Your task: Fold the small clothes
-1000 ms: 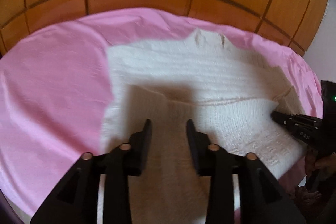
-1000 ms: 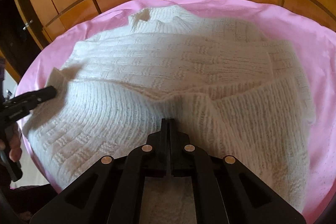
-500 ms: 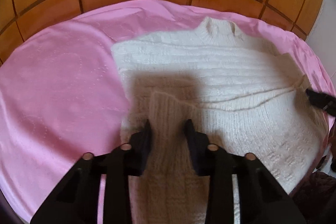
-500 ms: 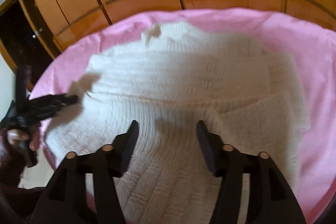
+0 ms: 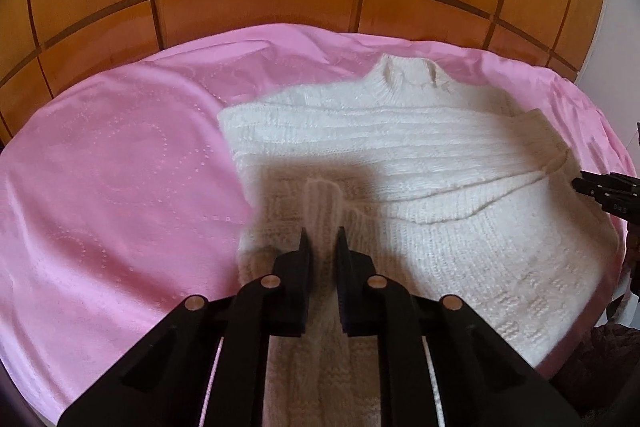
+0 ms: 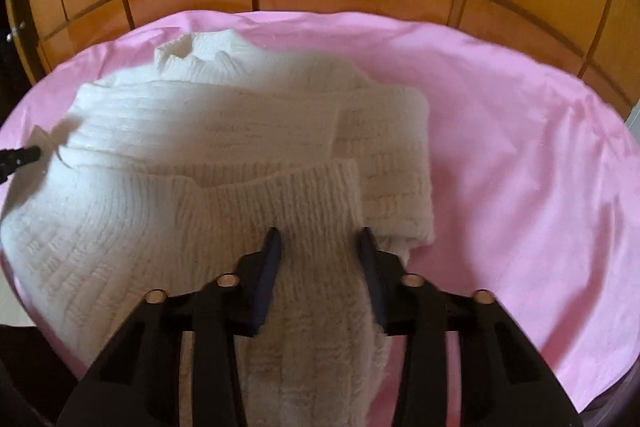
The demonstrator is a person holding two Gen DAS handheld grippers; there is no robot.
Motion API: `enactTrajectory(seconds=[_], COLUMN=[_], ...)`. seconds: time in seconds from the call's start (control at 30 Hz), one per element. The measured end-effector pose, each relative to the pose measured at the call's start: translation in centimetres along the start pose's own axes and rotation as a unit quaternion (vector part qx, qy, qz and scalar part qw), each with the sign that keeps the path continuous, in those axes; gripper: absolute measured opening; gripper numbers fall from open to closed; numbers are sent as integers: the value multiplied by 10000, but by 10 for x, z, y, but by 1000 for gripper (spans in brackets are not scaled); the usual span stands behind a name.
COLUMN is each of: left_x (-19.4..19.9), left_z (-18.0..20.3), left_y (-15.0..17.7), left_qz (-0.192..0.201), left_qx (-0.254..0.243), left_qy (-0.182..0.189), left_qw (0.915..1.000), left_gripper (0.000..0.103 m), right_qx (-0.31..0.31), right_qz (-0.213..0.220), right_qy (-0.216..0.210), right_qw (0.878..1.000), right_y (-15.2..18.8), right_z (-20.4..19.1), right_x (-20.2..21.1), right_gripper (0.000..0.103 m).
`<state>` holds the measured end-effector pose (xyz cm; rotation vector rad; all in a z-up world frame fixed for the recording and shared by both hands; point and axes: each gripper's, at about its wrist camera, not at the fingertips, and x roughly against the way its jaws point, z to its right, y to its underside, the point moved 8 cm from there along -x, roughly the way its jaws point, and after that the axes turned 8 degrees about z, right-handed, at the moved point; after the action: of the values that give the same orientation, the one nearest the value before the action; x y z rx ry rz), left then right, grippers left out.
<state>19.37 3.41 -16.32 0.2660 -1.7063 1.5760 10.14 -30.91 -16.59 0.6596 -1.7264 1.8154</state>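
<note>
Your left gripper (image 5: 321, 247) has its fingers narrowed around a knit ridge of the white sweater (image 5: 420, 163), though whether they truly pinch it you cannot tell. The sweater lies on the pink sheet (image 5: 112, 179), sleeves crossed over the body, collar far. Your right gripper (image 6: 320, 247) stands spread astride a ribbed cuff (image 6: 316, 187). Judged mid-fold: next, close on the hem and carry it toward the collar.

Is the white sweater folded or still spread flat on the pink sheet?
Partly folded. The white sweater has both sleeves laid across its front on the pink sheet, cuffs meeting mid-body, but the body itself is not yet folded over.
</note>
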Motion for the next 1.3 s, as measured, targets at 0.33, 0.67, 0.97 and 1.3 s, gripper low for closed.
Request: enactTrajectory(seconds=[0.33, 0.67, 0.97, 1.3], left_x=[3, 46, 17, -120], left_z=[5, 1, -30, -53], left_y=[1, -27, -111, -129], left_qz=[48, 605, 976, 55], left_qx=[108, 553, 1030, 1041], left_qy=[154, 571, 613, -206], left_qw=[9998, 9950, 9880, 9943], left_gripper=[9, 6, 6, 6], right_qx=[-547, -257, -511, -890], right_qz=[87, 507, 994, 113], right_qy=[-63, -256, -134, 495], right_qw=[9984, 9981, 9936, 9947], right_y=[-5, -41, -130, -135], right_z=[20, 13, 33, 58], right_x=[-1, 49, 23, -116], right_gripper=[35, 5, 5, 4])
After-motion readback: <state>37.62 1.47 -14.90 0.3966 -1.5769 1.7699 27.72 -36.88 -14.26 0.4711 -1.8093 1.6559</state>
